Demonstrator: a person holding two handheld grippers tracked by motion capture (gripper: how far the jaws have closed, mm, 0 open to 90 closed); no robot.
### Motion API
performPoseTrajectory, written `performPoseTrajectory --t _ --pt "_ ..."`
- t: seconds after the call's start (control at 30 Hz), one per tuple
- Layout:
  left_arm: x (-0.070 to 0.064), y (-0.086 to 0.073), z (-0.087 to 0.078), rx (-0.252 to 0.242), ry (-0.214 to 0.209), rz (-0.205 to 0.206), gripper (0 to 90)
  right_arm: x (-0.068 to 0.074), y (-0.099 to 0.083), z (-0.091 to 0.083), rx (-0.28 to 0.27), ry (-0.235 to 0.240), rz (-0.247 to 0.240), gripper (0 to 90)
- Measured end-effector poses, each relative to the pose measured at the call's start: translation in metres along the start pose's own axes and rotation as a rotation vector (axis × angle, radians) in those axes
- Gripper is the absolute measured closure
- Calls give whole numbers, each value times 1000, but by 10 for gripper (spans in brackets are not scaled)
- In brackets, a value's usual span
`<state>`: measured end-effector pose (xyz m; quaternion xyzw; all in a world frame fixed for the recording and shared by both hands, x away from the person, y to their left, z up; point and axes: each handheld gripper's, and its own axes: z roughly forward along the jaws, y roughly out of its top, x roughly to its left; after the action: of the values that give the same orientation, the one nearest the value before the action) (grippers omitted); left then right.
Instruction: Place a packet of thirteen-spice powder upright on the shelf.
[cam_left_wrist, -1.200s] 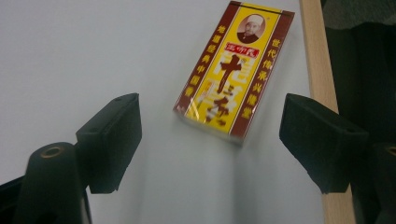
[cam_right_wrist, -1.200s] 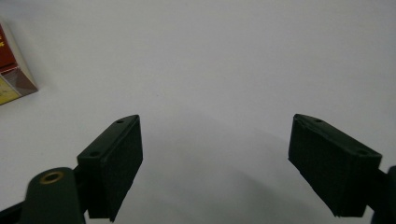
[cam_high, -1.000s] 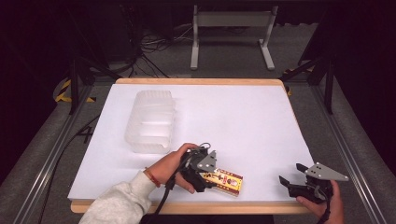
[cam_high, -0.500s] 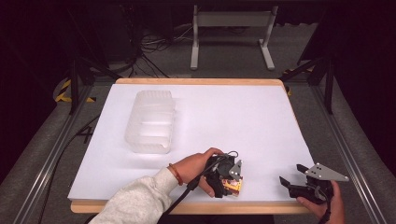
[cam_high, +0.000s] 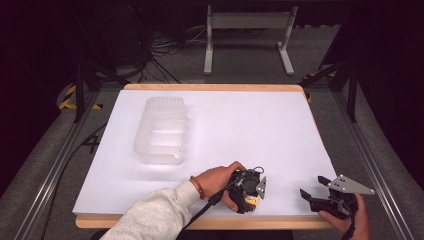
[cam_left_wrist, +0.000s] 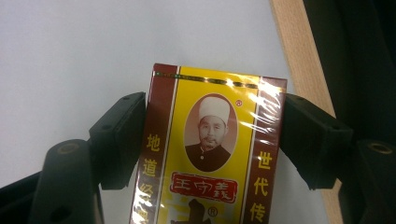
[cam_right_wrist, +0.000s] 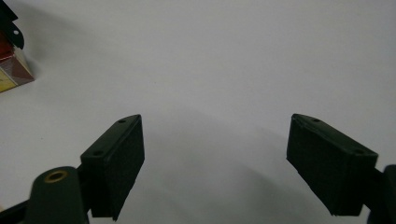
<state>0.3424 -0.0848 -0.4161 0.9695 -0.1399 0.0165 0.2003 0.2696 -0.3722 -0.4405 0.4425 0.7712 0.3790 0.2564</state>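
Now the left gripper (cam_left_wrist: 212, 140) clamps the yellow-and-maroon box (cam_left_wrist: 210, 154) at lower centre; the right gripper (cam_right_wrist: 215, 158) stands released at lower right.

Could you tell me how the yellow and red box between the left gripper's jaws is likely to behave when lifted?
The box looks like a small flat-sided carton, so probably stiff and light. Its glossy film wrap shows glare, so it may slip if held loosely. The left gripper has a jaw on each long side, which should resist tipping.
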Motion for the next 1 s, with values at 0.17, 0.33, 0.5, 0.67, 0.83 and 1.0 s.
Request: performPoseTrajectory --t 0.17,0.33,0.5,0.67,0.83,1.0 --pt "-1 -7 -13 -85 58 -46 323 -1 0 -3 -13 -11 10 197" --pt "-7 -19 -35 -186 131 -112 324 -2 1 -5 -23 -18 19 197" --pt "-11 -33 -56 -286 206 -213 325 -2 1 -5 -29 -21 27 196" --pt "-21 -51 -78 -399 277 -284 325 -2 1 -5 -40 -18 29 191" --pt "-27 -69 -98 -484 380 -353 326 -2 2 -5 -50 -27 36 185" --pt "-25 -91 -110 -519 412 -423 326 -2 2 -5 -59 -33 30 178"
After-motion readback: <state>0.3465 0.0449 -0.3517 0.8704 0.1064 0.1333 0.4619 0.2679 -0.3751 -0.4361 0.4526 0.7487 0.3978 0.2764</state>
